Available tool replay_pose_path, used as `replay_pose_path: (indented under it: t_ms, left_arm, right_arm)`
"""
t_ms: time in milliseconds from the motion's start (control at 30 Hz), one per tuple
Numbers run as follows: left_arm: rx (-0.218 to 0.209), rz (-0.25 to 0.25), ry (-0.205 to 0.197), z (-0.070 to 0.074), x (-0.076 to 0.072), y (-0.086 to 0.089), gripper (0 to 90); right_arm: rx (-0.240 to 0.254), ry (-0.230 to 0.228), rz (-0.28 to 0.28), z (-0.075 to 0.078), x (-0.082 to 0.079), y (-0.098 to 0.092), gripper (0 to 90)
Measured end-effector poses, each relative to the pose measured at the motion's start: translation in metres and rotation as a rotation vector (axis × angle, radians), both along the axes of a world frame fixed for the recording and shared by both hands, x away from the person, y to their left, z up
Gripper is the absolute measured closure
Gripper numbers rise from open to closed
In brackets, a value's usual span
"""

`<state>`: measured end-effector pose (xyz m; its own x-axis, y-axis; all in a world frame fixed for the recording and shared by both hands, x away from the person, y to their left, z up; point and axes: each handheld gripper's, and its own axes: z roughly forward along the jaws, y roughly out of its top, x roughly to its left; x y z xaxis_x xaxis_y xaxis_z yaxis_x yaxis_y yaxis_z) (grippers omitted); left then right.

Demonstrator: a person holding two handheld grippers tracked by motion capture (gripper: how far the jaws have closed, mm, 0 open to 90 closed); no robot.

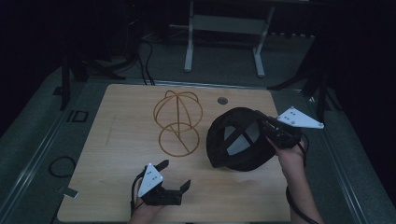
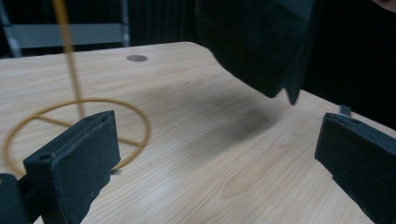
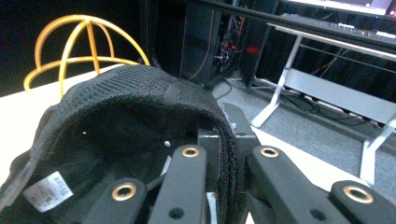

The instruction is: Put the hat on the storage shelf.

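A: The cap (image 1: pixel 240 140) is black, a soft fabric thing with a mesh-like weave, and it hangs above the right half of the bench (image 1: pixel 116 140), tipped so its hollow inside faces the high camera. I judge it light; it sags little, so the crown panels probably have some stiffening.

B: Where is it held?

A: The right gripper (image 1: pixel 268 128) has its jaws pressed together on the cap's edge band. In the right gripper view the fabric rim (image 3: pixel 224 154) runs straight down between the two jaws, inside and outside pinched flat.

B: Good place?

A: I think so. The band is doubled and stitched, so it should not slip or tear. The thin crown would crumple if pinched instead.

B: And the wire stand (image 1: pixel 177 123)?

A: It sits mid-bench, left of the cap and apart from it: a yellow-gold ring base with a domed cage on a post. It looks stiff but light, likely to tip if the cap drags on it.

B: The left gripper (image 1: pixel 175 175)?

A: Spread wide, holding nothing, near the front edge of the bench.

B: Smallest detail?

A: A white label (image 3: pixel 46 191) is sewn inside the cap.
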<state>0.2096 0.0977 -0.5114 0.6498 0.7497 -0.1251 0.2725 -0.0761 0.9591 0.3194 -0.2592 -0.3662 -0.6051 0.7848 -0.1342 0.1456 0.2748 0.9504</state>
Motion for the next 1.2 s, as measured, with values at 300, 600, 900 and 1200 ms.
replay_pose_path:
  t_ms: [300, 600, 900, 1200]
  left_arm:
    - [0.009, -0.071, 0.036, 0.000, 0.014, -0.040, 0.4]
    - [-0.011, -0.098, 0.017, 0.006, 0.026, -0.064, 2.8]
    - [-0.026, -0.057, -0.022, 0.022, 0.044, -0.070, 13.4]
    - [-0.008, 0.016, -0.039, 0.032, 0.052, -0.065, 37.1]
  right_arm:
    - [0.012, -0.034, 0.013, 0.009, -0.008, 0.005, 87.3]
    - [0.012, -0.041, 0.041, 0.011, -0.010, 0.012, 87.3]
    - [-0.012, -0.045, 0.074, 0.013, -0.016, 0.020, 87.3]
    - [-0.016, -0.051, 0.082, 0.012, -0.022, 0.022, 87.3]
